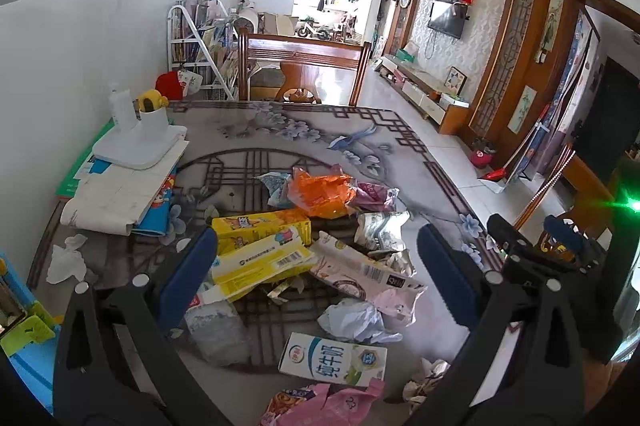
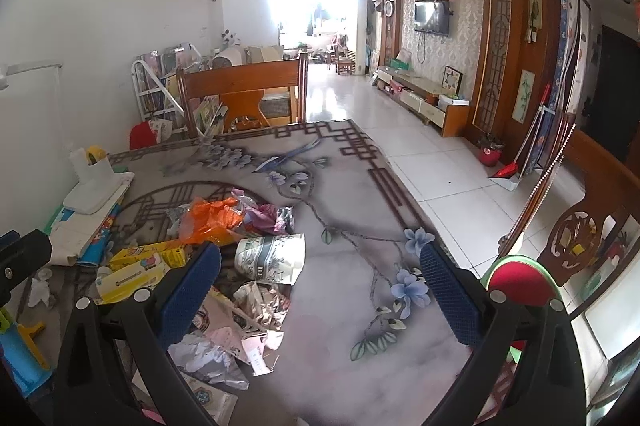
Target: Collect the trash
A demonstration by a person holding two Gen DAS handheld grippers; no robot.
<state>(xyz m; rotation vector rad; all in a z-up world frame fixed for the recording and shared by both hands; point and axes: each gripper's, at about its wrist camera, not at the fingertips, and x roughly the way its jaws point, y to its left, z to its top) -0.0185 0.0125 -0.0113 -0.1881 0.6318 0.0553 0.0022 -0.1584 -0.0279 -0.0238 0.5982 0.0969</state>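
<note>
A heap of trash lies on the patterned table (image 1: 360,130): yellow cartons (image 1: 260,246), an orange plastic bag (image 1: 320,192), a pink carton (image 1: 360,266), crumpled paper (image 1: 354,320), a white milk carton (image 1: 334,358) and a clear bottle (image 1: 218,330). My left gripper (image 1: 316,266) is open above the heap, empty. My right gripper (image 2: 320,282) is open and empty over the table, with the heap at its left finger (image 2: 192,290). The orange bag (image 2: 212,222), a grey foil bag (image 2: 272,258) and yellow cartons (image 2: 136,270) show in the right wrist view. The right gripper also shows in the left wrist view (image 1: 532,246).
A white lamp base (image 1: 138,142) stands on stacked books (image 1: 120,198) at the table's left. Crumpled tissue (image 1: 66,260) lies near the left edge. A wooden chair (image 1: 304,70) stands at the far side, another chair (image 2: 576,242) at the right. A red and green bin (image 2: 520,282) stands beside the table.
</note>
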